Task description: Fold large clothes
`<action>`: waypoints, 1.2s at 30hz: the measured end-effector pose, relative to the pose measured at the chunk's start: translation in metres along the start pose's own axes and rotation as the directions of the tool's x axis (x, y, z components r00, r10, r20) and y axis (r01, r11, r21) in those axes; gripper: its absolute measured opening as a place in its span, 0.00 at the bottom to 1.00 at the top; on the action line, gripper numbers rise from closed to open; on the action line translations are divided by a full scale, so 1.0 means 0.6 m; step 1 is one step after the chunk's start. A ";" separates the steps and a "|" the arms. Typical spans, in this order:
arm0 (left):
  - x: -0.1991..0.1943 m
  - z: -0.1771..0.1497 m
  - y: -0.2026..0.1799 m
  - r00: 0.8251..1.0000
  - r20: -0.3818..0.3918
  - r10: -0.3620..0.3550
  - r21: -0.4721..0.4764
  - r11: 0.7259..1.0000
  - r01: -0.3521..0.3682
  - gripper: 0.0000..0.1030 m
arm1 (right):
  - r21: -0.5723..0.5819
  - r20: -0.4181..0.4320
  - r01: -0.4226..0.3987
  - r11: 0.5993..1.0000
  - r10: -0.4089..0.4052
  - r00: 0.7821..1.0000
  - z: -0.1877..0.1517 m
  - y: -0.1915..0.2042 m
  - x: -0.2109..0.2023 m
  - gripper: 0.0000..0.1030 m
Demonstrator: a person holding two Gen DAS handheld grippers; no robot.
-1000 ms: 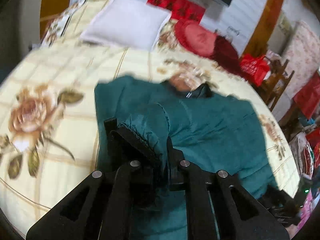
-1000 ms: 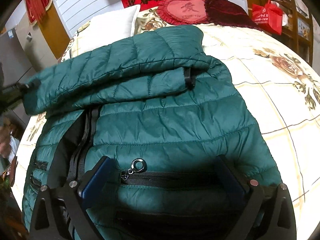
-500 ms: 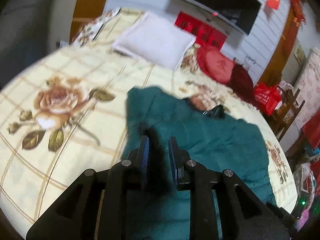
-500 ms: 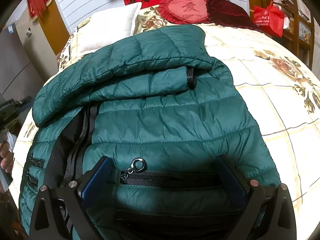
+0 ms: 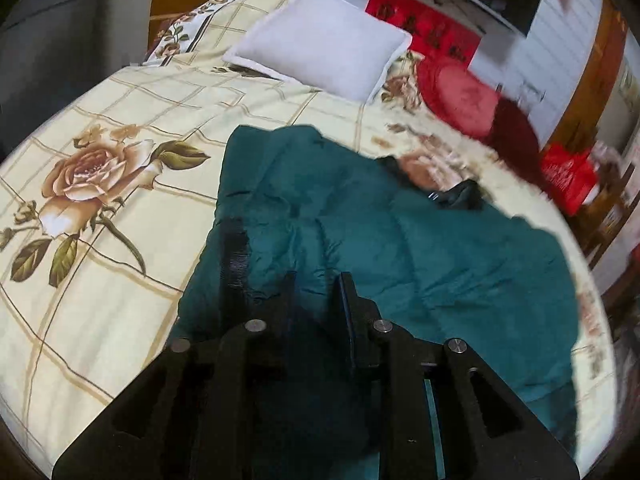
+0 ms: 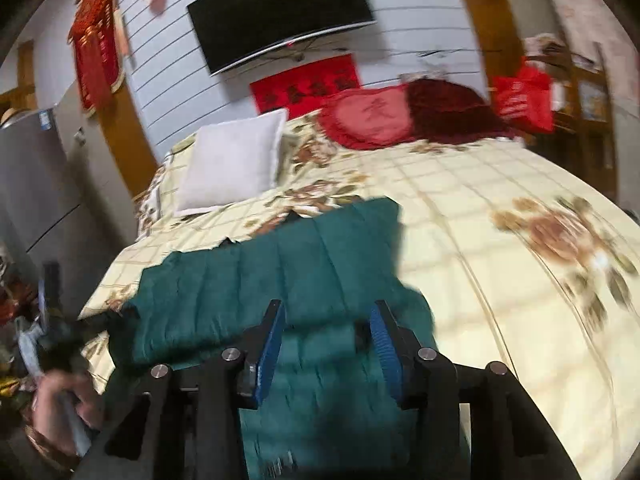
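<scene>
A dark green quilted jacket (image 5: pixel 420 248) lies folded on the floral bedspread (image 5: pixel 120 208). My left gripper (image 5: pixel 316 288) hovers over the jacket's near left part, jaws a little apart with nothing between them. In the right wrist view the jacket (image 6: pixel 280 272) lies across the bed's near left side, and my right gripper (image 6: pixel 326 320) is over its near edge, blue pads apart and empty. The right gripper shows as a dark shape (image 5: pixel 460 196) at the jacket's far edge in the left wrist view. Both views are motion-blurred.
A white pillow (image 5: pixel 324 44), a red cushion (image 5: pixel 460 96) and a dark red cushion (image 5: pixel 516 128) lie at the head of the bed. A red bag (image 5: pixel 568 172) and wooden furniture stand to the right. A wall television (image 6: pixel 280 12) hangs above; a grey fridge (image 6: pixel 32 200) stands left.
My left gripper let go of the jacket's sleeve and pulled back. My right gripper lifted off the jacket's hem, narrowed its opening and now looks up at the wall.
</scene>
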State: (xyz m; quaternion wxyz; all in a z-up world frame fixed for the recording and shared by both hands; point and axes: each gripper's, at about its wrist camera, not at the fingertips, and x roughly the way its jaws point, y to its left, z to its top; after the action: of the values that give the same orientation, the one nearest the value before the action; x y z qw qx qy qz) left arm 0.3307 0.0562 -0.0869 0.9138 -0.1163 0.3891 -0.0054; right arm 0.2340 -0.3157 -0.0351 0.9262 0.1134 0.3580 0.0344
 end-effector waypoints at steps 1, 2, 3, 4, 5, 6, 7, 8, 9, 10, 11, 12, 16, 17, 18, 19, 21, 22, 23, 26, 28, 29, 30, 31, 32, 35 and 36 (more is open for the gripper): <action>0.002 -0.004 -0.004 1.000 0.006 0.010 0.022 1.000 -0.010 0.17 | -0.035 -0.010 0.004 0.999 -0.004 1.000 0.018 0.010 0.017 0.40; 0.004 -0.011 -0.011 0.999 0.021 0.028 0.059 0.998 -0.030 0.17 | -0.060 -0.020 -0.001 0.998 0.000 1.000 0.031 0.018 0.033 0.40; 0.006 -0.019 -0.017 0.998 0.036 0.047 0.096 0.994 -0.050 0.17 | -0.076 -0.027 -0.035 0.997 0.033 0.999 0.047 0.027 0.056 0.40; 0.008 -0.025 -0.019 0.998 0.046 0.054 0.113 0.992 -0.058 0.17 | -0.086 -0.037 -0.070 0.994 0.067 0.997 0.057 0.033 0.078 0.40; 0.009 -0.030 -0.020 0.997 0.060 0.058 0.126 0.990 -0.065 0.17 | -0.095 -0.072 -0.101 0.990 0.095 0.993 0.061 0.039 0.105 0.40; 0.011 -0.031 -0.017 0.997 0.062 0.054 0.125 0.990 -0.062 0.17 | -0.095 -0.109 -0.112 0.989 0.101 0.989 0.063 0.041 0.132 0.40; 0.012 -0.032 -0.017 0.997 0.058 0.050 0.122 0.991 -0.057 0.17 | -0.102 -0.135 -0.103 0.989 0.088 0.987 0.058 0.038 0.155 0.40; 0.016 -0.027 -0.012 0.998 0.052 0.035 0.119 0.992 -0.041 0.17 | -0.121 -0.179 -0.095 0.988 0.072 0.981 0.052 0.035 0.181 0.40; 0.019 -0.024 -0.013 0.998 0.053 0.022 0.126 0.992 -0.028 0.17 | -0.132 -0.244 -0.080 0.988 0.046 0.969 0.040 0.026 0.209 0.40; 0.025 -0.018 -0.014 0.998 0.052 0.024 0.145 0.989 -0.031 0.17 | -0.123 -0.299 -0.075 0.990 0.035 0.954 0.026 0.013 0.230 0.40; 0.031 -0.012 -0.016 0.999 0.045 0.031 0.160 0.986 -0.037 0.17 | -0.088 -0.342 -0.101 0.991 0.065 0.937 0.005 -0.005 0.248 0.40; 0.035 -0.010 -0.015 0.999 0.040 0.030 0.166 0.985 -0.036 0.17 | -0.071 -0.319 -0.117 0.991 0.089 0.943 0.000 -0.012 0.244 0.40; 0.032 -0.019 0.000 0.999 0.046 -0.008 0.132 0.991 0.001 0.17 | -0.073 -0.349 -0.118 0.990 0.085 0.933 0.007 -0.007 0.240 0.40; 0.031 -0.018 0.003 0.999 0.048 -0.012 0.121 0.993 0.006 0.17 | -0.080 -0.370 -0.113 0.990 0.075 0.926 0.018 -0.005 0.241 0.40; 0.032 -0.018 0.005 0.999 0.043 -0.017 0.112 0.994 0.012 0.17 | -0.082 -0.361 -0.104 0.991 0.068 0.930 0.037 -0.001 0.235 0.40; 0.033 -0.017 0.005 0.999 0.041 -0.019 0.109 0.994 0.014 0.17 | -0.079 -0.307 -0.105 0.991 0.076 0.949 0.059 0.003 0.223 0.40; 0.032 -0.017 0.003 0.999 0.043 -0.014 0.113 0.994 0.009 0.17 | -0.064 -0.182 -0.077 0.995 0.065 0.981 0.099 0.005 0.208 0.44; 0.032 -0.017 0.002 0.999 0.043 -0.013 0.114 0.993 0.008 0.17 | -0.050 -0.140 -0.036 0.998 0.028 0.990 0.115 0.005 0.212 0.53; 0.031 -0.017 0.002 0.999 0.043 -0.013 0.113 0.994 0.008 0.17 | -0.043 -0.131 0.012 0.999 -0.017 0.991 0.129 0.006 0.228 0.63; 0.032 -0.018 0.004 0.999 0.044 -0.021 0.106 0.994 0.017 0.17 | -0.035 -0.231 0.104 0.994 -0.110 0.967 0.130 -0.011 0.314 0.64; 0.031 -0.018 0.007 0.999 0.044 -0.032 0.100 0.995 0.027 0.17 | -0.058 -0.346 0.113 0.992 -0.126 0.930 0.101 -0.028 0.372 0.65; 0.031 -0.018 0.007 0.999 0.044 -0.032 0.099 0.995 0.028 0.17 | -0.084 -0.341 0.108 0.991 -0.130 0.931 0.089 -0.034 0.377 0.67; 0.032 -0.017 0.007 0.999 0.043 -0.033 0.097 0.995 0.029 0.17 | -0.102 -0.319 0.105 0.989 -0.132 0.938 0.084 -0.029 0.374 0.67; 0.032 -0.017 0.008 0.999 0.042 -0.033 0.095 0.995 0.029 0.17 | -0.110 -0.326 0.110 0.988 -0.140 0.935 0.086 -0.028 0.373 0.67; 0.032 -0.017 0.008 0.999 0.043 -0.030 0.093 0.995 0.026 0.17 | -0.114 -0.332 0.129 0.985 -0.160 0.930 0.092 -0.025 0.369 0.66; 0.032 -0.017 0.008 0.999 0.043 -0.022 0.092 0.996 0.018 0.17 | -0.156 -0.262 0.209 0.965 -0.244 0.934 0.111 0.004 0.328 0.66; 0.032 -0.018 0.007 0.999 0.043 -0.020 0.093 0.996 0.016 0.17 | -0.167 -0.208 0.201 0.965 -0.234 0.950 0.119 0.029 0.307 0.66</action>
State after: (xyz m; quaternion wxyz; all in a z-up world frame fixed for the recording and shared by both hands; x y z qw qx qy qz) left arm 0.3362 0.0564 -0.1088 0.9265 -0.0775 0.3671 -0.0291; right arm 0.4187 -0.2853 -0.1005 0.8832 0.0016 0.4680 -0.0295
